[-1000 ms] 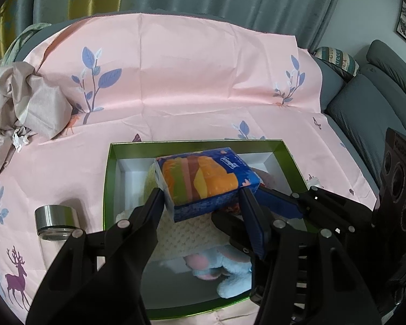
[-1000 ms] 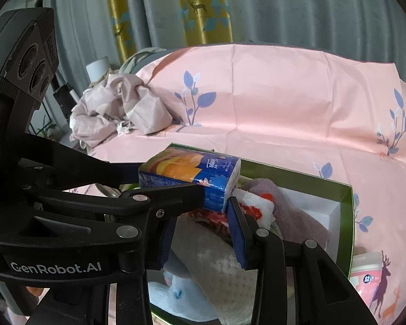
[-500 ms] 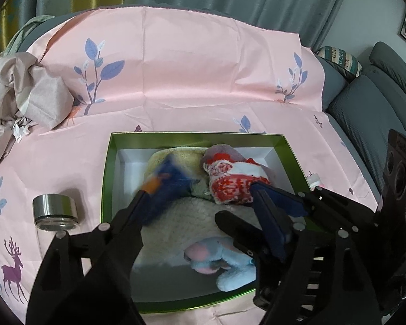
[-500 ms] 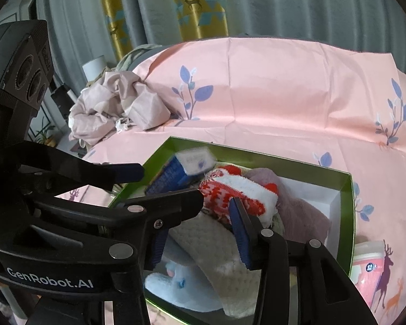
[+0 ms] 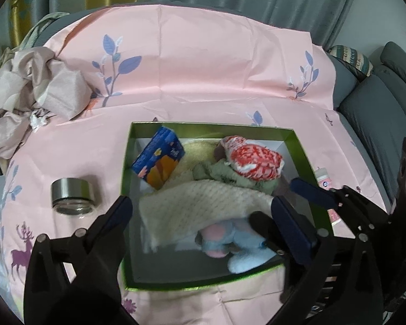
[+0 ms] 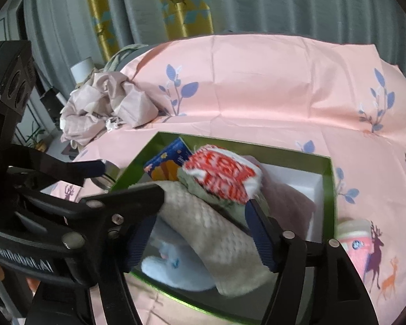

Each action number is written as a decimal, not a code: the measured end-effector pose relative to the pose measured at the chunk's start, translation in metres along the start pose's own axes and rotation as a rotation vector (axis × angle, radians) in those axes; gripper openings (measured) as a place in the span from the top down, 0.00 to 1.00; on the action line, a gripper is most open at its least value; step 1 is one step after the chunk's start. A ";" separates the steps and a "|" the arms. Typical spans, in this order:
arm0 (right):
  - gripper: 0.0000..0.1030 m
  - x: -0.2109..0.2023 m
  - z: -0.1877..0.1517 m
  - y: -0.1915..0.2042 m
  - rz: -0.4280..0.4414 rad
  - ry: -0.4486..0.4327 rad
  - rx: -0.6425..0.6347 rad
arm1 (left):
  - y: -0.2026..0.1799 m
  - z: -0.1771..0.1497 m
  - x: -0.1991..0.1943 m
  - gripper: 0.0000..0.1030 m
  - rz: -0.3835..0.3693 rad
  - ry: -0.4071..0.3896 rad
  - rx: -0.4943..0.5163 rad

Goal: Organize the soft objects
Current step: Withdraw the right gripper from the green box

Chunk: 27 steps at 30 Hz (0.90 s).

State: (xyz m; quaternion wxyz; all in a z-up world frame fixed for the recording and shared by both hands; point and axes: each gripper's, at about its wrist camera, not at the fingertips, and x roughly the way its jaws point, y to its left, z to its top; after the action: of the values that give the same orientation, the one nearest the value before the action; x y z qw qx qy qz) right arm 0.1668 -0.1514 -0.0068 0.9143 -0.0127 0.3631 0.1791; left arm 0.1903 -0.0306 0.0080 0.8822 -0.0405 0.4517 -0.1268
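Looking down the left wrist cam: left gripper (image 5: 203, 203) spread wide, holding nothing. Blue-and-orange tissue pack (image 5: 158, 159) leans tilted in the green-rimmed cardboard box (image 5: 297, 142), around 11 o'clock from the fingers. Pink leaf-print sheet (image 5: 203, 54) underneath, grey curtains behind. Right wrist cam: right gripper (image 6: 200, 211) also spread, empty, over the cream knitted blanket (image 6: 216, 233).

Box (image 5: 125, 189): green rim, white inner walls. Tissue pack (image 5: 158, 161) at its upper left: blue with orange and yellow patches. Sock (image 5: 253, 159): red-and-white knit pattern. Towel (image 5: 203, 205): cream, waffle texture. Plush toy (image 5: 238, 246), lower frame: pale blue and pink. Cloth (image 5: 203, 62) under all: pink, printed with blue leaf sprigs and purple deer. Jar (image 5: 71, 196) lid: silver.
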 end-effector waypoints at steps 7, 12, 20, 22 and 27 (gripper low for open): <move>0.17 -0.020 -0.013 -0.004 -0.072 0.021 0.018 | 0.000 -0.014 -0.020 0.01 0.080 0.011 -0.007; 0.12 -0.037 -0.021 -0.009 -0.127 0.030 0.048 | -0.003 -0.026 -0.029 0.01 0.144 0.047 -0.006; 0.11 -0.060 -0.028 -0.009 -0.180 0.052 0.068 | -0.006 -0.041 -0.043 0.01 0.213 0.086 -0.017; 0.12 -0.066 -0.028 -0.009 -0.189 0.053 0.074 | -0.007 -0.044 -0.048 0.01 0.232 0.097 -0.020; 0.12 -0.079 -0.025 -0.008 -0.197 0.051 0.091 | -0.010 -0.048 -0.058 0.01 0.239 0.093 -0.016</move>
State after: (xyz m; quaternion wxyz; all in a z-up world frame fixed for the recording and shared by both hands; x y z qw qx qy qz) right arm 0.0998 -0.1882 0.0262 0.9175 -0.0114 0.3911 0.0715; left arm 0.1167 -0.0232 0.0272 0.8687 0.0124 0.4949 -0.0188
